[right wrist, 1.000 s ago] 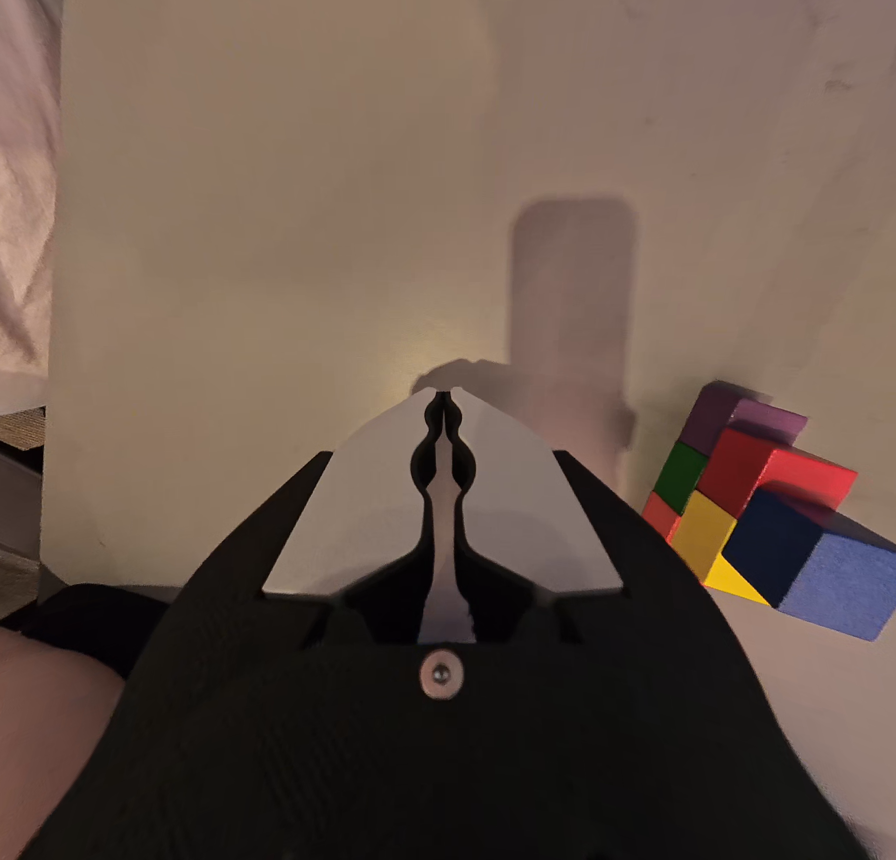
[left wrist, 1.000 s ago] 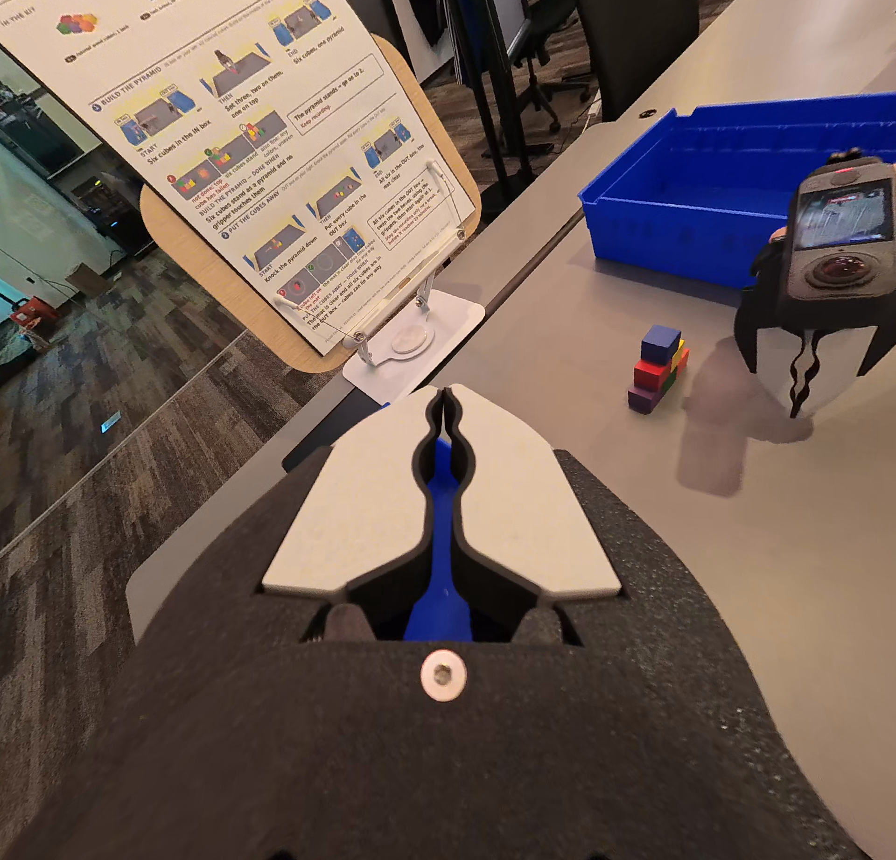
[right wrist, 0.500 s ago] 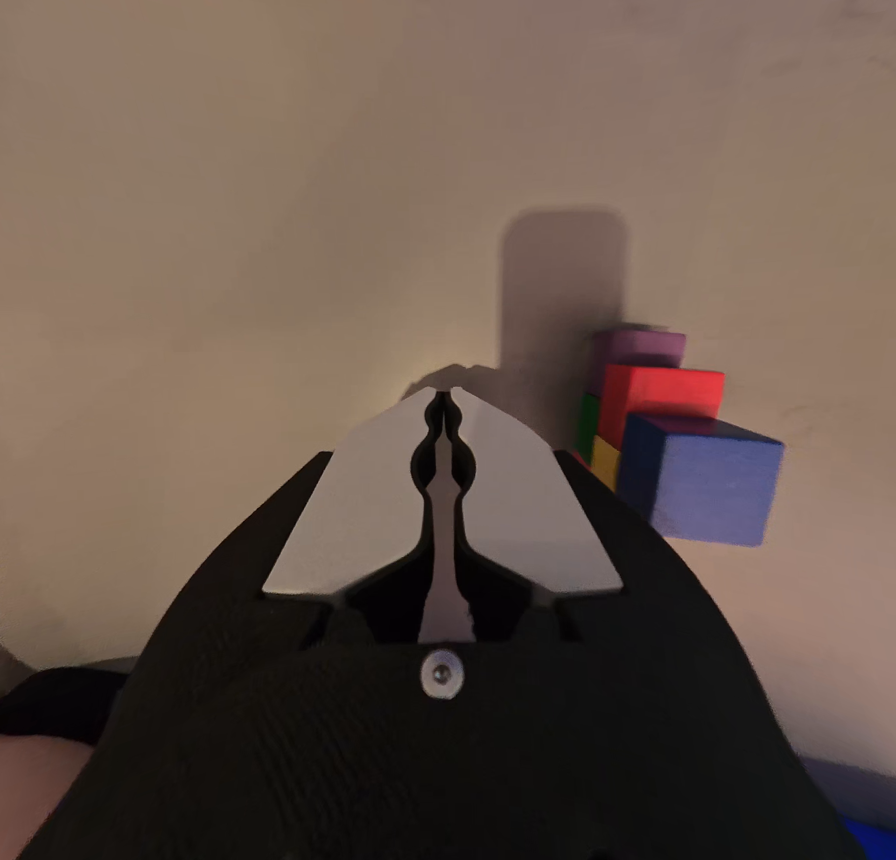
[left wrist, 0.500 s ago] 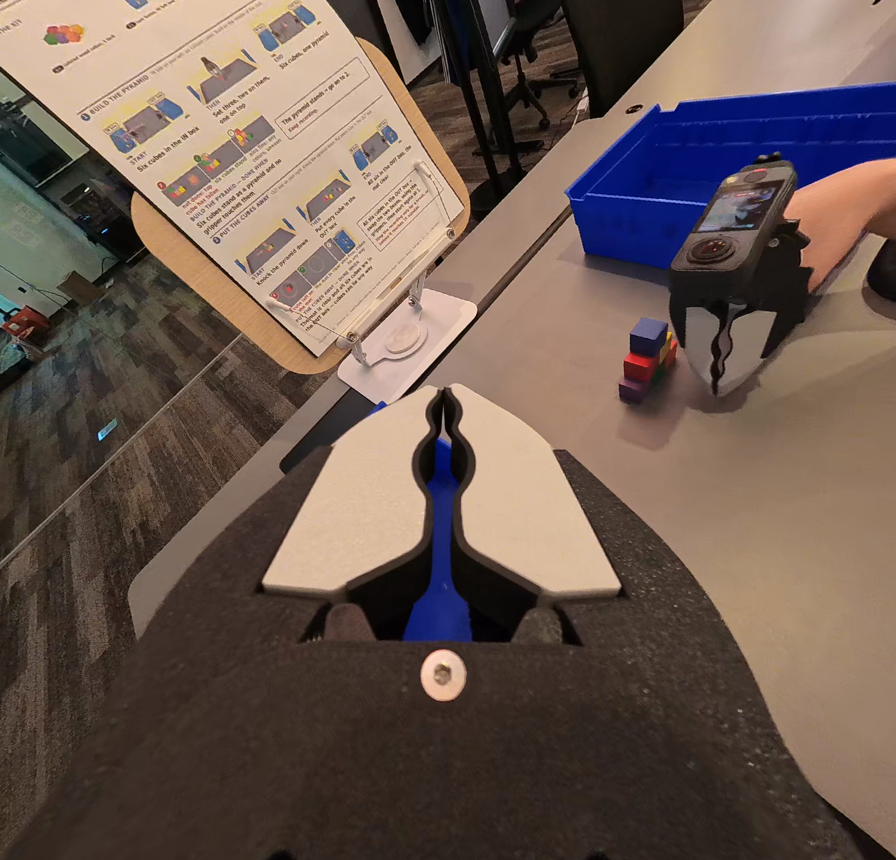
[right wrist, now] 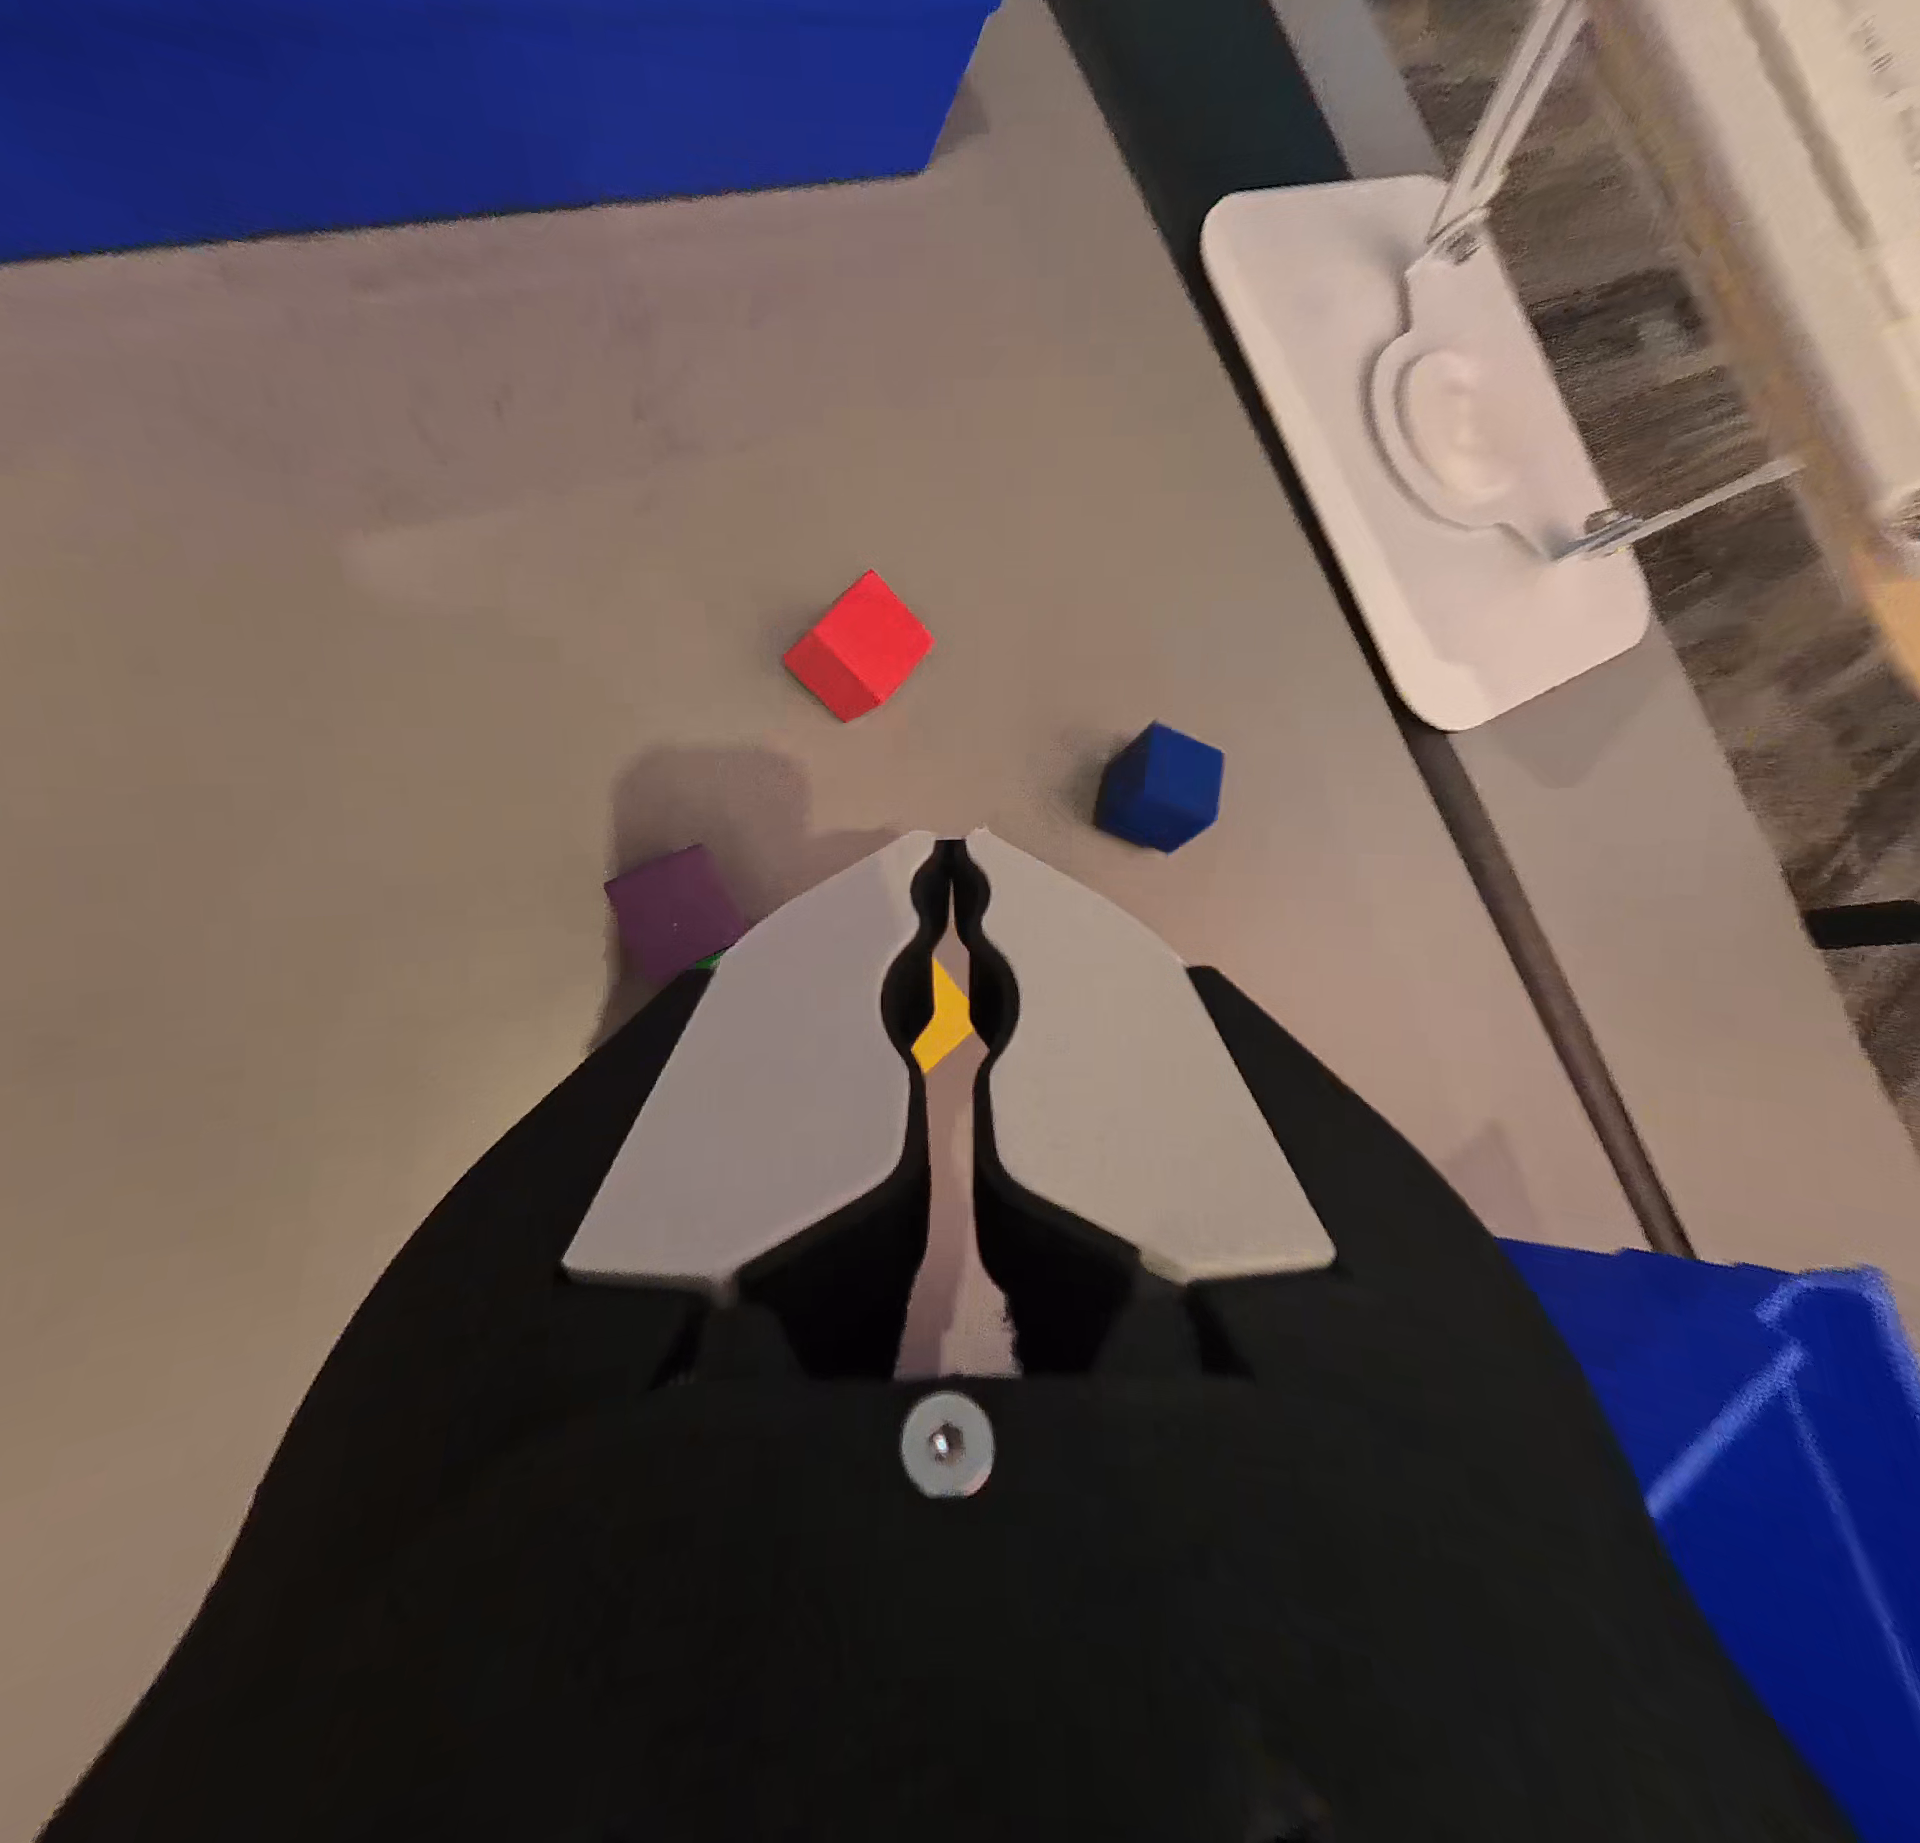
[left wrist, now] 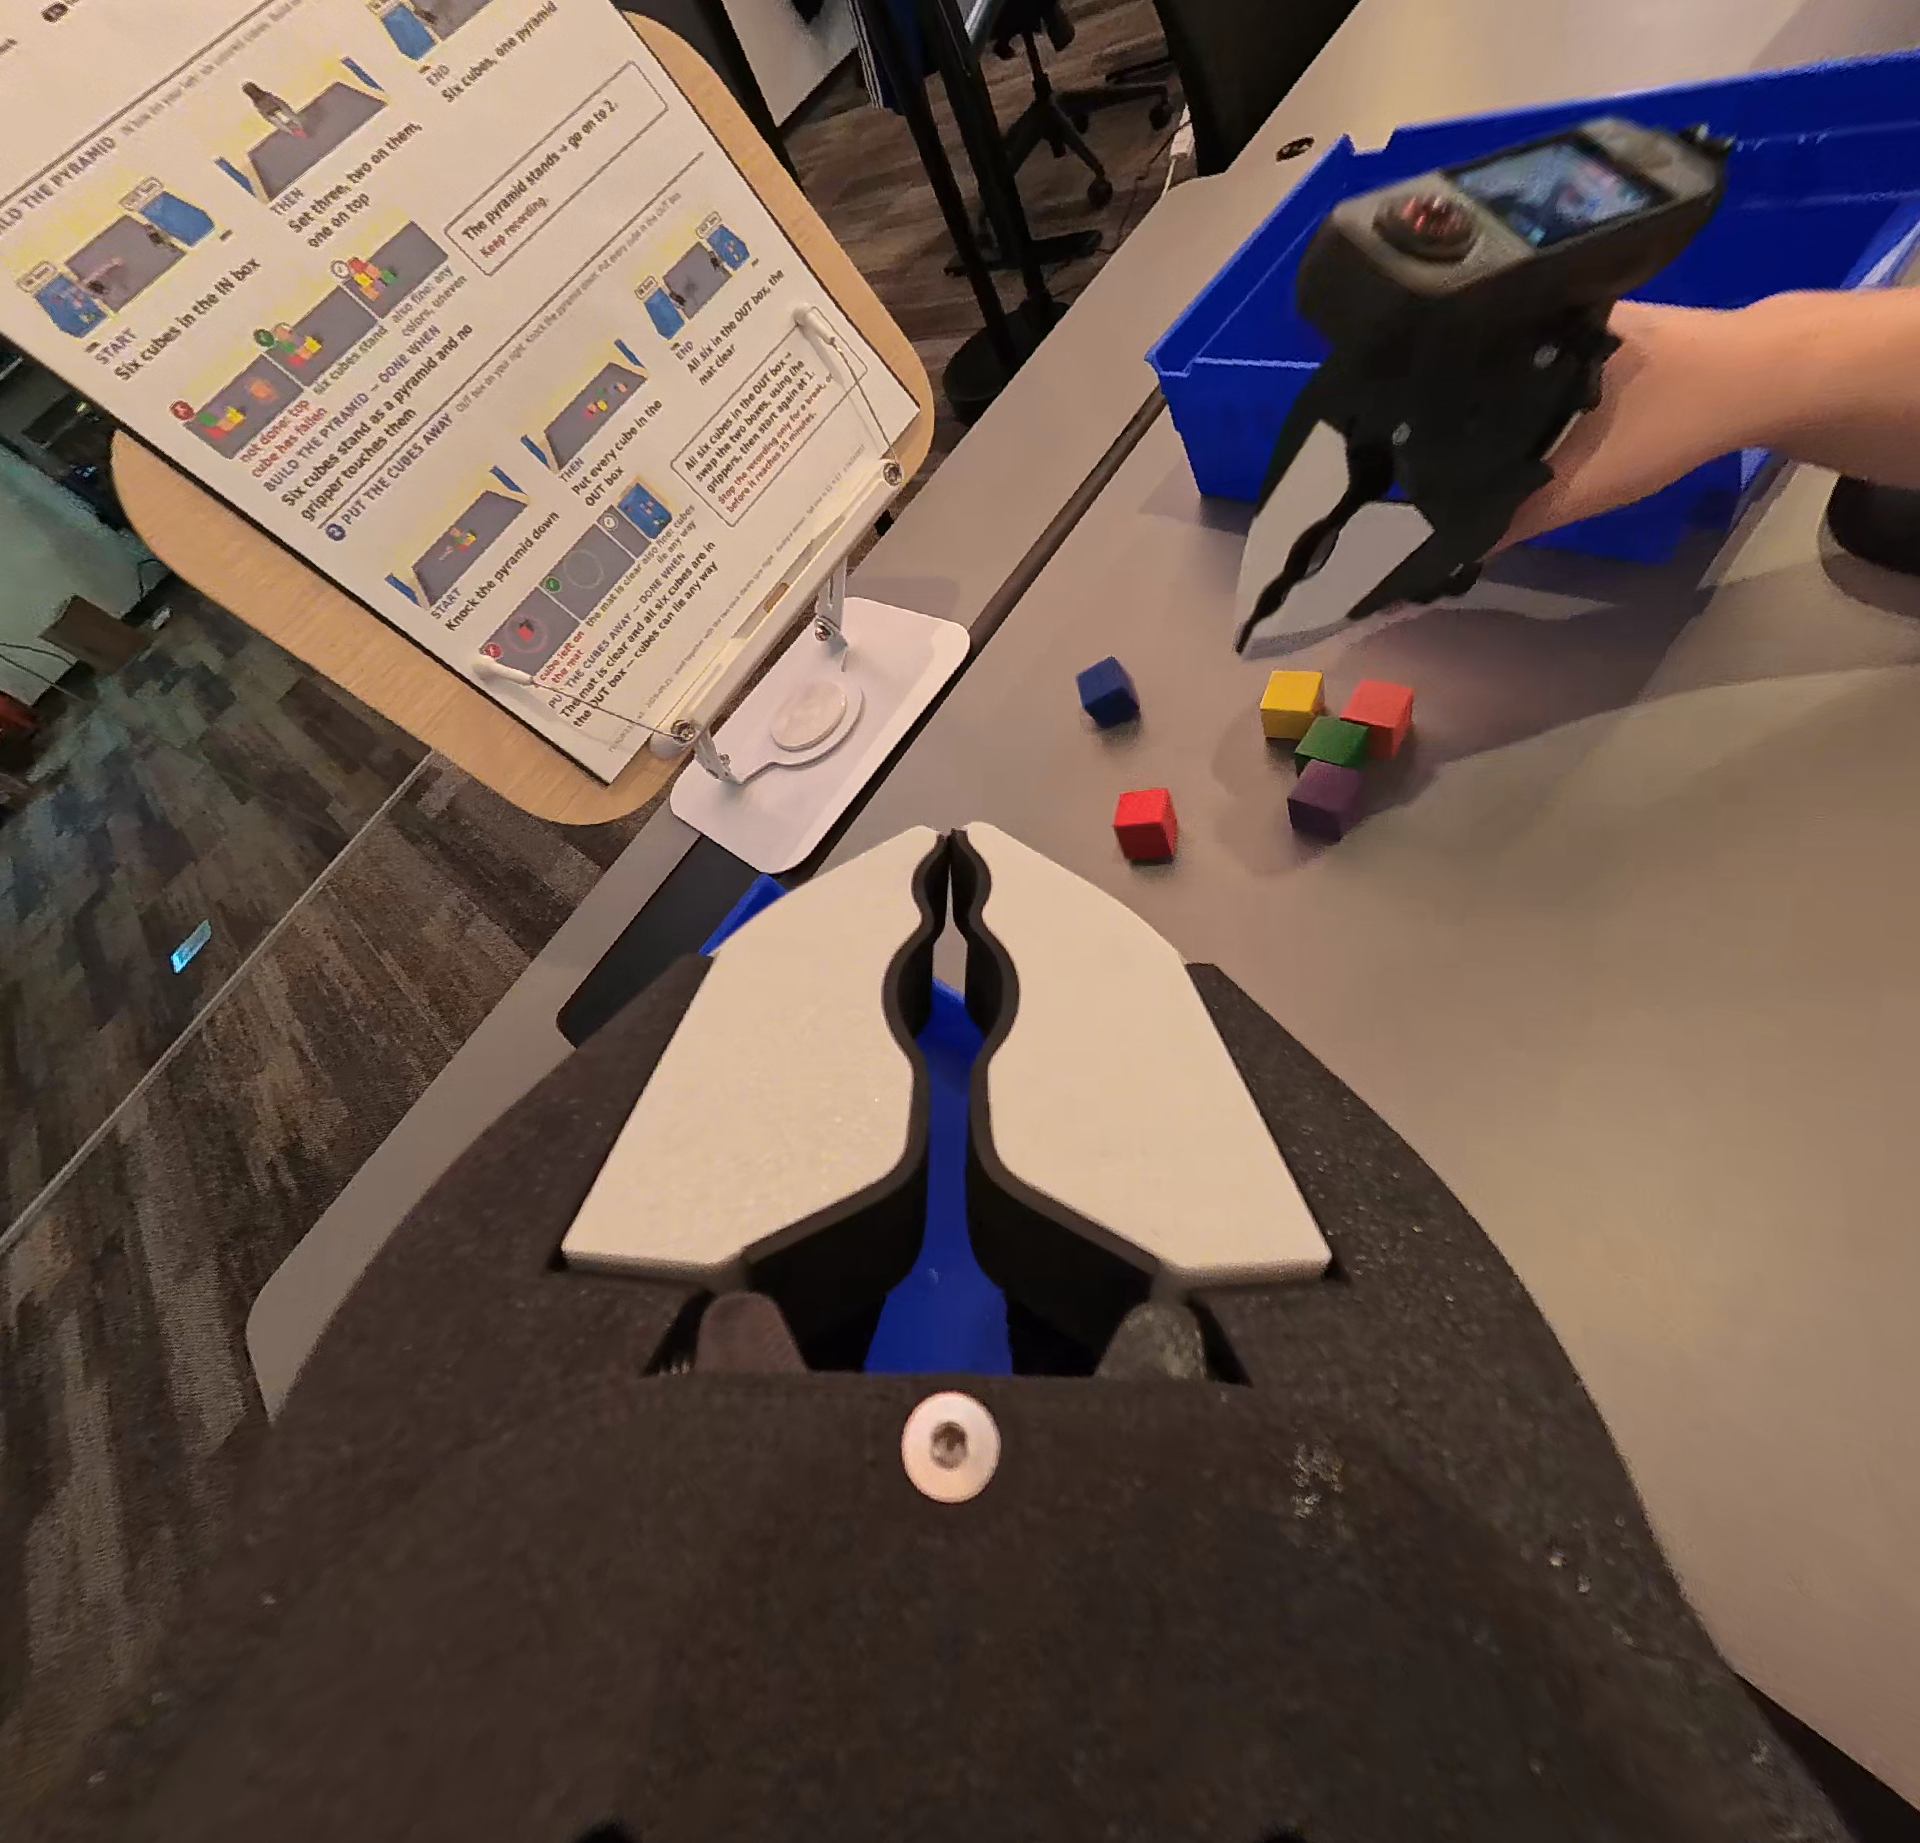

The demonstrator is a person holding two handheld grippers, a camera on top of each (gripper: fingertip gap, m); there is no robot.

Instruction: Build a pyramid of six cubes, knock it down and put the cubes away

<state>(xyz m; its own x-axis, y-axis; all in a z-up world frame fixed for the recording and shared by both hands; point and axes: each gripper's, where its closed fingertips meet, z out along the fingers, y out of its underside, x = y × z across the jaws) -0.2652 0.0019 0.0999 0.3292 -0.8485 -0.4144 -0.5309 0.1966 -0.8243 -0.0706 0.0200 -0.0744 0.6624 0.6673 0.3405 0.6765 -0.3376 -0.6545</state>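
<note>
Now that the pyramid that stood a second ago is down, I count six cubes scattered on the grey table, so the knock-down is done and only the putting away remains. Just below the right tongs lie the yellow cube, the second red cube, the green cube and the purple cube, bunched close together. Ahead of the left tongs sit the red cube and, farther off, the blue cube, each alone. My right tongs have swung in over the heap, tilted tip-down, held by a hand in front of the blue bin (presumably where the cubes go). Their tips are pressed together, holding nothing. My left tongs hang back, likewise closed and empty, over another blue bin.
</note>
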